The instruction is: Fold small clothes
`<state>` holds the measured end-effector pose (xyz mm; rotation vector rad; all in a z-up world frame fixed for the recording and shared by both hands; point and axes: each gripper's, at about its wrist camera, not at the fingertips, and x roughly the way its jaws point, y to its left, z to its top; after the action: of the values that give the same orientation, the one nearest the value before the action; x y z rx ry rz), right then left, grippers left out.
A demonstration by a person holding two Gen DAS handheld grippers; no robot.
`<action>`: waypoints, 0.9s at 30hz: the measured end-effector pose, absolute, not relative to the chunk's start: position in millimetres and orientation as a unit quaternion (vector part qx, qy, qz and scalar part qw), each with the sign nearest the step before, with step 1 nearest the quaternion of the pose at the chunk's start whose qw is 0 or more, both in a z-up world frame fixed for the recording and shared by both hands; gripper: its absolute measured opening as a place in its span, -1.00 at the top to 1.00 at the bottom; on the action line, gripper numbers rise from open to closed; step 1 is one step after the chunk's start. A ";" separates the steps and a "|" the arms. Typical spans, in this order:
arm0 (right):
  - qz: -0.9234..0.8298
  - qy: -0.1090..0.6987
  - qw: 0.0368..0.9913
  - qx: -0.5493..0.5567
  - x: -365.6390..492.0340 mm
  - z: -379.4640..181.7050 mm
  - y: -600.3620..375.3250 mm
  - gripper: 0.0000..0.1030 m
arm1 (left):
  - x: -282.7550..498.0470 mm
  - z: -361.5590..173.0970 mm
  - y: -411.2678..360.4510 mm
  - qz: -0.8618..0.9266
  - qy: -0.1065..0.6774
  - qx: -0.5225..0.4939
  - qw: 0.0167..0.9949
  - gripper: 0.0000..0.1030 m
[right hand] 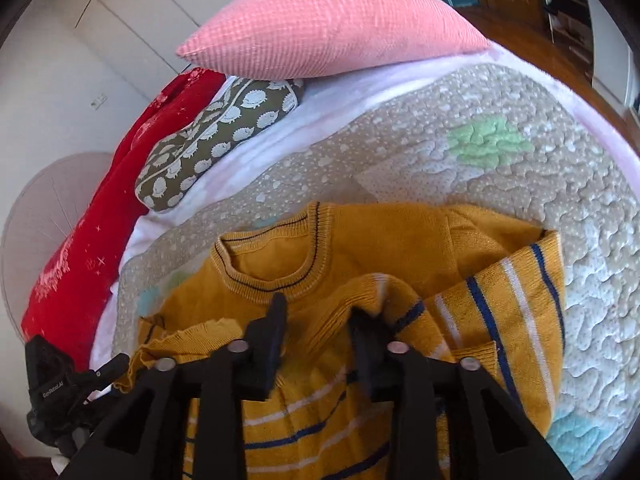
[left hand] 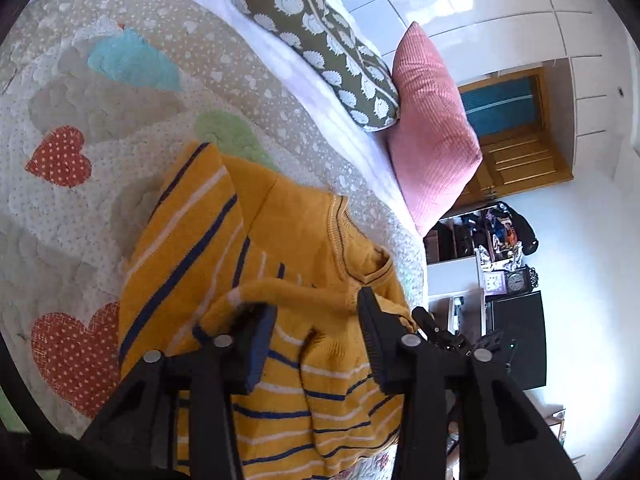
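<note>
A small mustard-yellow knit sweater [left hand: 280,280] with navy and white stripes lies on the quilted bed cover [left hand: 100,128]. It also shows in the right wrist view [right hand: 360,248], collar up, one sleeve folded over its body. My left gripper [left hand: 316,320] hangs over the sweater with its jaws apart, and a fold of sleeve lies over its left finger [left hand: 256,344]. My right gripper [right hand: 320,320] is over the sweater below the collar, jaws apart, with a sleeve fold draped against its right finger [right hand: 368,344].
A pink pillow [right hand: 328,24], a green patterned pillow [right hand: 216,140] and a red cloth [right hand: 92,232] lie at the head of the bed. The left wrist view shows the pink pillow [left hand: 432,132], a wooden door [left hand: 516,136] and cluttered shelves [left hand: 496,256] beyond the bed edge.
</note>
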<state>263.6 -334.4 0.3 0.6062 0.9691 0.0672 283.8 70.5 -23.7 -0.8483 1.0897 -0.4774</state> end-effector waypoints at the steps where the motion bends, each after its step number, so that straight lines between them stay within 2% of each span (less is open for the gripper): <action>1: 0.034 0.449 0.841 0.300 262.5 0.1 -339.1 -0.05 | 282.3 -17.2 75.2 -0.221 0.487 -0.387 0.751 0.08; 2: 0.032 0.437 0.846 0.303 260.5 4.5 -342.7 -0.11 | 280.5 -11.1 80.1 -0.224 0.477 -0.389 0.756 0.00; 3: 0.030 0.424 0.853 0.303 257.8 9.9 -346.1 -0.27 | 279.6 -6.8 83.3 -0.224 0.472 -0.392 0.757 -0.07; 5: 0.024 0.401 0.860 0.315 250.5 20.9 -355.8 -0.43 | 275.9 1.3 87.5 -0.220 0.467 -0.390 0.763 -0.08; 7: 0.019 0.388 0.864 0.321 243.5 31.1 -360.8 -0.43 | 271.0 8.0 79.5 -0.227 0.468 -0.367 0.771 -0.08; 8: 0.033 0.388 0.866 0.315 240.8 35.4 -358.7 -0.42 | 267.2 10.0 72.7 -0.234 0.469 -0.354 0.775 -0.08; 11: 0.088 0.409 0.864 0.282 235.5 34.6 -331.2 -0.16 | 261.3 5.5 37.7 -0.250 0.488 -0.281 0.787 -0.08; 14: 0.144 0.459 0.839 0.253 240.6 10.7 -296.1 -0.14 | 266.4 -14.3 9.5 -0.213 0.521 -0.191 0.804 -0.09; 17: 0.111 0.498 0.837 0.200 254.2 -16.8 -295.1 -0.08 | 275.7 -38.6 16.9 -0.169 0.530 -0.180 0.811 -0.07; 19: 0.019 0.488 0.854 0.180 258.4 -25.3 -325.0 -0.02 | 279.6 -49.8 27.4 -0.168 0.536 -0.198 0.803 0.06; 20: -0.026 0.483 0.856 0.181 258.3 -28.0 -344.0 0.18 | 278.8 -50.5 31.8 -0.170 0.537 -0.203 0.801 0.15; 21: -0.045 0.477 0.854 0.202 256.7 -29.0 -361.5 0.41 | 277.1 -48.7 34.5 -0.174 0.536 -0.205 0.800 0.15; 23: -0.058 0.463 0.851 0.240 244.9 -21.1 -388.7 0.38 | 269.3 -40.3 41.2 -0.181 0.531 -0.209 0.801 0.14; 26: -0.062 0.430 0.864 0.254 212.8 3.8 -408.5 0.05 | 251.1 -23.0 54.6 -0.196 0.518 -0.223 0.802 0.08; 27: -0.056 0.423 0.867 0.256 199.5 11.9 -413.2 0.03 | 244.4 -18.8 60.2 -0.198 0.513 -0.227 0.804 0.02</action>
<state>199.5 -413.2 11.9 0.5369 0.8848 -0.1180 244.4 60.2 -18.8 -0.4865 1.0988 -0.4237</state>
